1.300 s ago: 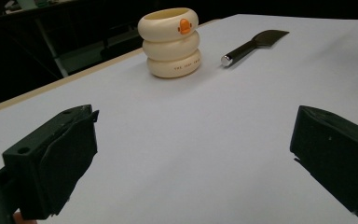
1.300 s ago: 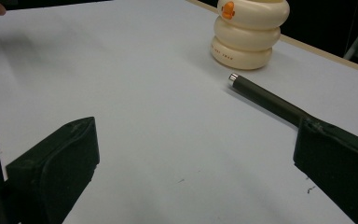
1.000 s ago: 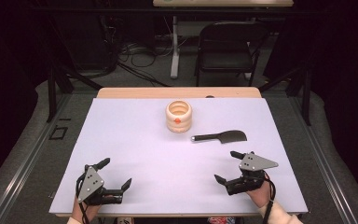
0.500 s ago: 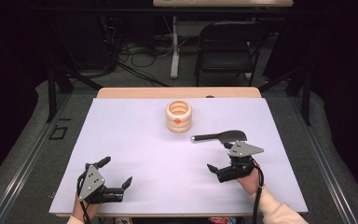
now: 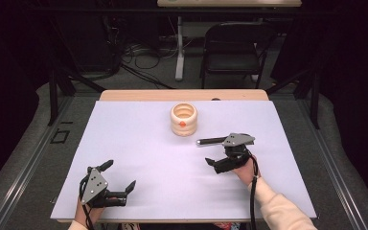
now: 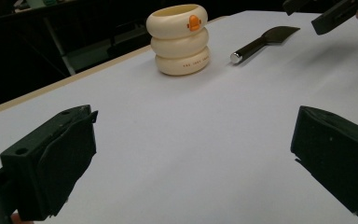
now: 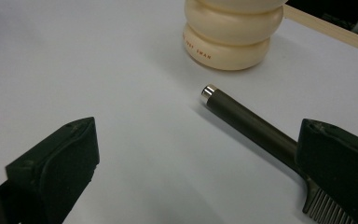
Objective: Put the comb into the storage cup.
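A cream ringed pot with an orange mark stands at the table's far middle. Just right of it lies a dark brush, its silver-capped handle pointing left. My right gripper hovers open over the brush's head end. In the right gripper view the handle runs under the right jaw, bristles show at the bottom right, and the pot stands beyond. My left gripper rests open near the front left edge. The left gripper view shows the pot and brush far ahead.
A white sheet covers the table, with a wooden strip along its far edge. A dark chair and cables stand on the floor beyond. The right gripper shows at the left gripper view's top right.
My right gripper has moved forward and left from the front right area to the brush. The left gripper, the pot and the brush have stayed put.
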`<state>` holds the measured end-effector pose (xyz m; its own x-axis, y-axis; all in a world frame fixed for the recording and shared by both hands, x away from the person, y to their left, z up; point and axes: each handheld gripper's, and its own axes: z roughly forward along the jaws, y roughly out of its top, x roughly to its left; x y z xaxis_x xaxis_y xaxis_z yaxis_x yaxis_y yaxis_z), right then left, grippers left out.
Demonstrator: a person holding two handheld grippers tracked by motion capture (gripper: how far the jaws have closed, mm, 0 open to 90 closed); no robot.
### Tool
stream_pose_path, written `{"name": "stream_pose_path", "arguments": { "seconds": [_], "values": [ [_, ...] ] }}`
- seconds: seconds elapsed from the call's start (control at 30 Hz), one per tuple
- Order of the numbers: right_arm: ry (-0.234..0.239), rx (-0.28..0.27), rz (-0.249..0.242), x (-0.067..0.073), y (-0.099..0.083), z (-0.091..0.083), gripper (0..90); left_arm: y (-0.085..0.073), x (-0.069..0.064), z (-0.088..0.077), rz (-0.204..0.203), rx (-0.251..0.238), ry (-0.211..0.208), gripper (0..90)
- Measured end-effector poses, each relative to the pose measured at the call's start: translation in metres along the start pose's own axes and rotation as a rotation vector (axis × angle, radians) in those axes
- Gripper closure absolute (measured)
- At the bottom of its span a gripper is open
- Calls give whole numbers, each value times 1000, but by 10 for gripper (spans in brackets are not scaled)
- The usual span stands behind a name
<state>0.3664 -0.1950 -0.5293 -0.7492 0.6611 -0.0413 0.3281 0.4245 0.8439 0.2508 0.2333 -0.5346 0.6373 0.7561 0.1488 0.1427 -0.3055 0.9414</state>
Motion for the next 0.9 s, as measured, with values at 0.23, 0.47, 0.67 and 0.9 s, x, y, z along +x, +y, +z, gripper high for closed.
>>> {"name": "stream_pose_path", "arguments": {
  "seconds": [0.23, 0.47, 0.67, 0.9],
  "values": [
    [-14, 9, 8, -8, 7, 8, 0, 0, 0, 1, -4, 5, -5, 0],
    [-30, 34, 41, -21, 15, 22, 0, 1, 1, 1, 4, 11, 0, 0],
    [-24, 65, 57, -29, 21, 40, 0, 0, 2, 2, 1, 19, -4, 0],
    [-19, 89, 85, -38, 25, 52, 0, 0, 2, 2, -3, 20, -11, 0]
  ]
}}
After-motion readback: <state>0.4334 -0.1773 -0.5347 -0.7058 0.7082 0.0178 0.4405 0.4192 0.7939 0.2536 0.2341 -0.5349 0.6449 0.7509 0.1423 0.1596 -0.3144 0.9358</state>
